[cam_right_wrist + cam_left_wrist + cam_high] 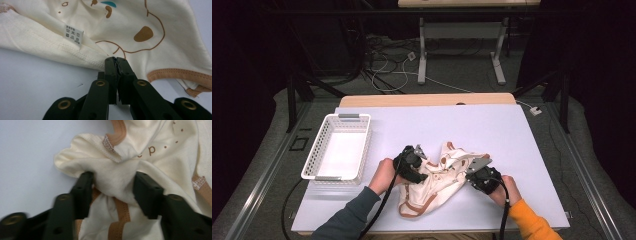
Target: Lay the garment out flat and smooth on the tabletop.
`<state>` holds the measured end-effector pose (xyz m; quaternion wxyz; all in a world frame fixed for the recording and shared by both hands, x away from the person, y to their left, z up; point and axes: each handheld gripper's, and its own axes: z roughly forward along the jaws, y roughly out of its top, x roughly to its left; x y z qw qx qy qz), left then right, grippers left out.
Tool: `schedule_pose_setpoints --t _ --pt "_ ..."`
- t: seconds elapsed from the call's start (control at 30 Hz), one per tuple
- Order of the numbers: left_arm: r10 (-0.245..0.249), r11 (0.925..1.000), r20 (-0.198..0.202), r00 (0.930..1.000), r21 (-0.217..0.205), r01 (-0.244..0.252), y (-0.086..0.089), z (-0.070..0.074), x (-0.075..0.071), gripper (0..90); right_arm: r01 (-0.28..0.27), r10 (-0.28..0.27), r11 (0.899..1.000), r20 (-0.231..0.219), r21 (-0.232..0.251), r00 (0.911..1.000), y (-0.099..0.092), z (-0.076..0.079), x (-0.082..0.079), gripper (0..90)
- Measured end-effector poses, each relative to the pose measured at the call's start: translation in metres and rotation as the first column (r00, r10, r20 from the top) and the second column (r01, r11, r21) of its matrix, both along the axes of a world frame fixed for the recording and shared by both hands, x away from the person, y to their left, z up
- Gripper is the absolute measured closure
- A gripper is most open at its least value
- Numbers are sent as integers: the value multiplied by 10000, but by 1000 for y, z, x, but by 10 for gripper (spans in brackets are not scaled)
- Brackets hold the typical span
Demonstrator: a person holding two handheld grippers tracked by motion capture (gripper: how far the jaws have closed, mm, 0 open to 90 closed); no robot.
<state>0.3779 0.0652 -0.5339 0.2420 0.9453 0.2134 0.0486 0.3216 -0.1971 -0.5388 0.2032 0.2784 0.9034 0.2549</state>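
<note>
Cream cotton baby garment with tan trim [432, 185] lies bunched between my 2 tongs. My left tongs [112, 187] stand partly open around a soft fold of it; I cannot tell if the pads squeeze it. My right tongs [116, 65] are pinched tight on its hem, just below the small white care label [74, 34].

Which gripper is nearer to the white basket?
Left. The left gripper is on the cream garment just right of the basket; the right gripper grips the garment's far side, farther away.
</note>
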Motion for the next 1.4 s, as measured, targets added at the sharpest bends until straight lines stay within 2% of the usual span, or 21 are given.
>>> schedule_pose_setpoints --t 0.07,0.17,0.4,0.6,0.7,0.8,0.87,0.9,0.97,1.03,1.07,1.13,1.2,1.23,1.3,1.33,1.4 --pt "-61 10000 16 10000 -70 61 1 -2 -2 726 47 -48 10000 84 5 10000 -1 0 1 881" --pt "-95 10000 126 9999 -14 95 4 0 -6 808 134 -132 9999 212 -55 9997 -3 1 2 882" --pt "-26 9997 -63 10000 240 27 17 6 -19 818 487 -485 9988 391 -59 9981 -6 0 4 882" --pt "-113 9992 -157 9998 385 119 18 7 -26 817 589 -586 9983 485 -52 9971 -9 2 5 882" --pt "-72 9991 -308 9995 426 85 18 7 -28 818 620 -617 9981 361 -66 9974 -10 1 6 882" --pt "-225 9980 -439 9988 584 250 18 8 -28 811 586 -584 9982 154 -130 9982 -12 1 7 881" --pt "-180 9982 -459 9988 555 205 18 10 -28 730 548 -550 9984 -97 -159 9984 -12 1 8 877" --pt "-143 9988 -454 9989 455 163 19 12 -26 651 553 -554 9984 -165 -85 9983 -13 1 8 864" --pt "113 9992 -365 9993 389 -98 21 17 -23 507 438 -425 9986 -435 301 9982 -16 5 9 782" --pt "351 9993 -123 9993 108 -350 23 23 -20 434 409 -353 9942 -567 997 9978 -22 11 10 683" --pt "486 9988 -59 9988 44 -486 24 25 -19 397 592 -517 9879 -555 1436 9971 -26 15 10 642" --pt "591 9981 172 9981 -201 -587 24 29 -15 359 982 -912 9767 -449 1907 9948 -32 19 12 583" --pt "674 9974 395 9969 -267 -664 22 30 -11 331 1524 -1501 9691 -268 1938 9883 -37 19 15 562" --pt "694 9972 447 9966 -310 -681 20 29 -9 325 1635 -1587 9675 -403 1931 9865 -38 17 18 545" --pt "699 9974 555 9960 -188 -689 16 27 -4 314 1875 -1837 9672 -382 1713 9822 -36 11 22 541" --pt "604 9981 583 9965 -123 -598 13 25 -2 305 1958 -1891 9670 -558 1632 9804 -35 9 23 536" --pt "402 9991 512 9979 95 -407 7 22 2 314 1939 -1895 9708 -443 1413 9809 -34 4 26 544"
